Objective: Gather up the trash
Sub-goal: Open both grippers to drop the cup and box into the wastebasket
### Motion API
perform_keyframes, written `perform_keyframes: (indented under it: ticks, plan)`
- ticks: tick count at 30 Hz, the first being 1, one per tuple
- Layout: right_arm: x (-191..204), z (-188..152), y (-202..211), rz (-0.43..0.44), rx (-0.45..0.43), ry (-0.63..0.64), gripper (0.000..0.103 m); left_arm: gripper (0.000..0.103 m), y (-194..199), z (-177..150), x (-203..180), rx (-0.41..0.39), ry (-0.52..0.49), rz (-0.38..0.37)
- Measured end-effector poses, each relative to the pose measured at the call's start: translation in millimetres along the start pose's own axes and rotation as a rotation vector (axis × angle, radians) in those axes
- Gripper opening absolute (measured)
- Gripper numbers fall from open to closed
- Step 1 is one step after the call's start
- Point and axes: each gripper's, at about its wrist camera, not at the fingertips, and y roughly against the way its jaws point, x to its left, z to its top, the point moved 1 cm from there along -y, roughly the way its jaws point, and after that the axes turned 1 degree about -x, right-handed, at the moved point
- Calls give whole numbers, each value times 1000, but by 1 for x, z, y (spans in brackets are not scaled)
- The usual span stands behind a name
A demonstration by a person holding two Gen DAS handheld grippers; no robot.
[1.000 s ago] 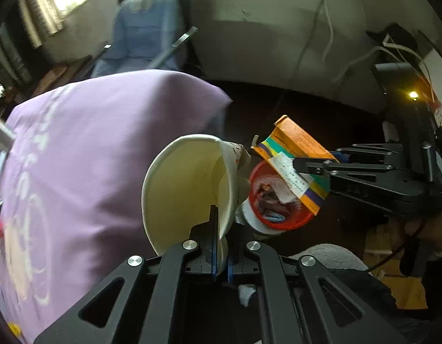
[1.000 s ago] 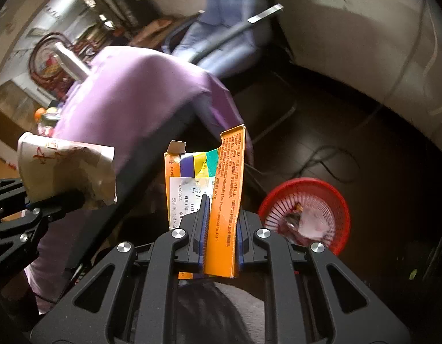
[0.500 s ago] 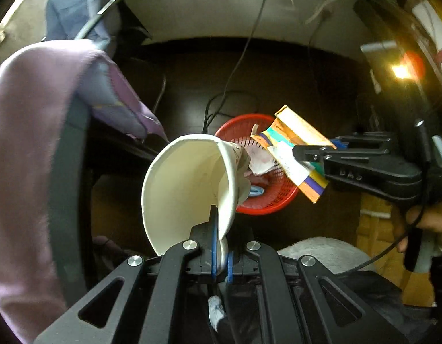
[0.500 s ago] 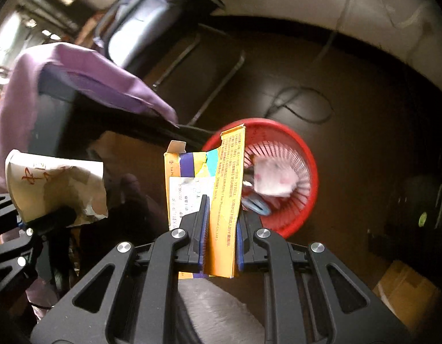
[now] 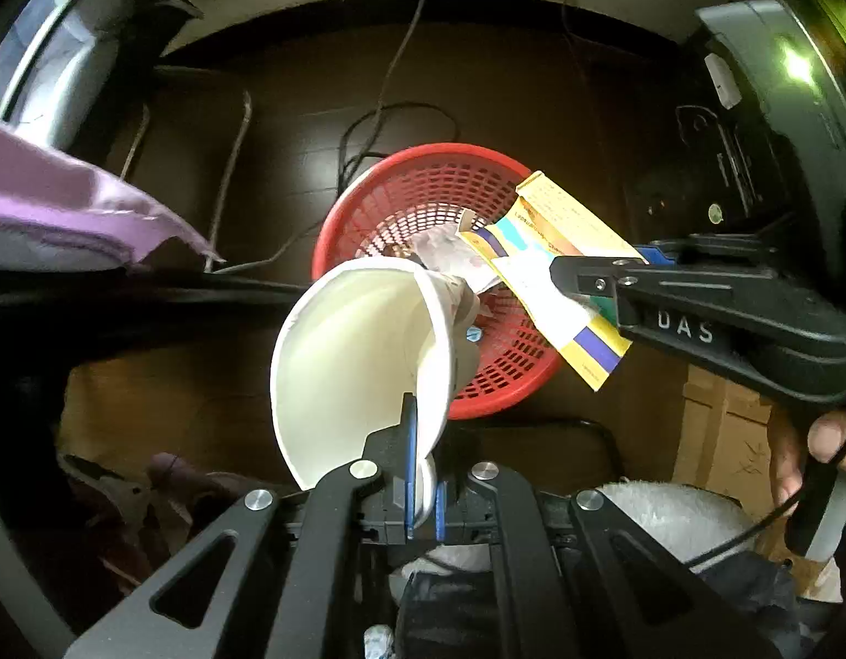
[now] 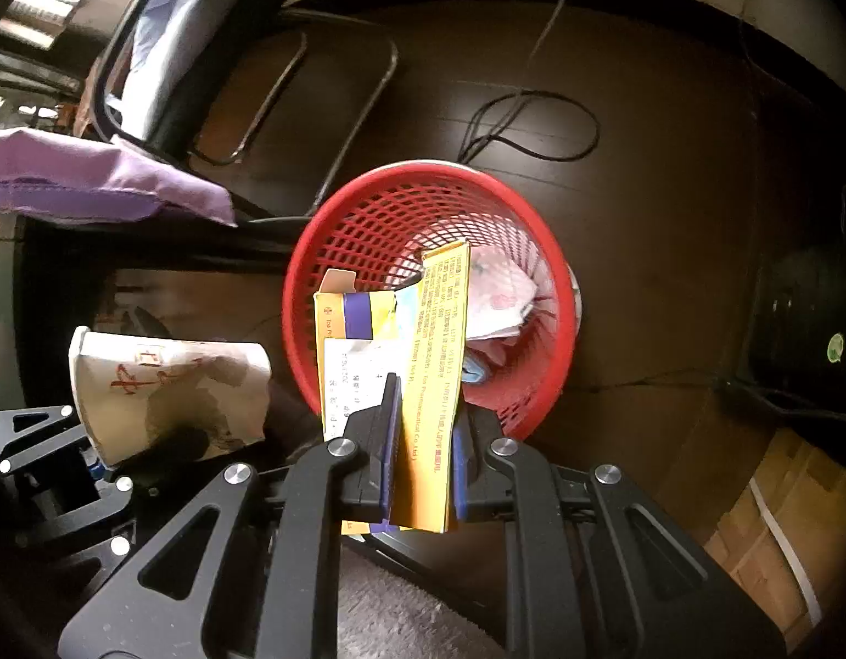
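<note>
Drop-off step: left gripper (image 5: 421, 472) clamps the cup (image 5: 362, 362), right gripper (image 6: 423, 439) the box (image 6: 401, 362), both near the bin (image 6: 335, 230) mid-frame; next, release over it.

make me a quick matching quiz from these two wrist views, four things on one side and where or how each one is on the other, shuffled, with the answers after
Things:
1. paper cup
2. flattened yellow box
3. red mesh basket
4. purple cloth

Places or states:
A. on the dark floor, already holding crumpled paper
B. draped over a ledge at the left of both views
C. pinched at its rim by the left hand-held gripper
D. clamped in the right hand-held gripper, above the basket

Pairs: 1-C, 2-D, 3-A, 4-B
</note>
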Motion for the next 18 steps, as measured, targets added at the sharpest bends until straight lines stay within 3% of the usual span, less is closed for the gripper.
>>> perform_keyframes:
  ticks: [7, 8, 10, 13, 18]
  plan:
    - [-7, 8, -6, -16, -10, -21, 20, 9, -19, 11, 5, 24, 17, -38]
    - [-6, 8, -4, -16, -18, -23, 23, 29, -20, 13, 6, 28, 24, -41]
    - [-6, 10, 0, -8, -26, -30, 30, 51, -15, 11, 10, 9, 37, -42]
    - [-7, 10, 6, 0, -40, -38, 39, 61, 1, 10, 14, -42, 41, -57]
    - [-10, 9, 16, 0, -58, -70, 41, 63, 17, 4, 18, -62, 54, -65]
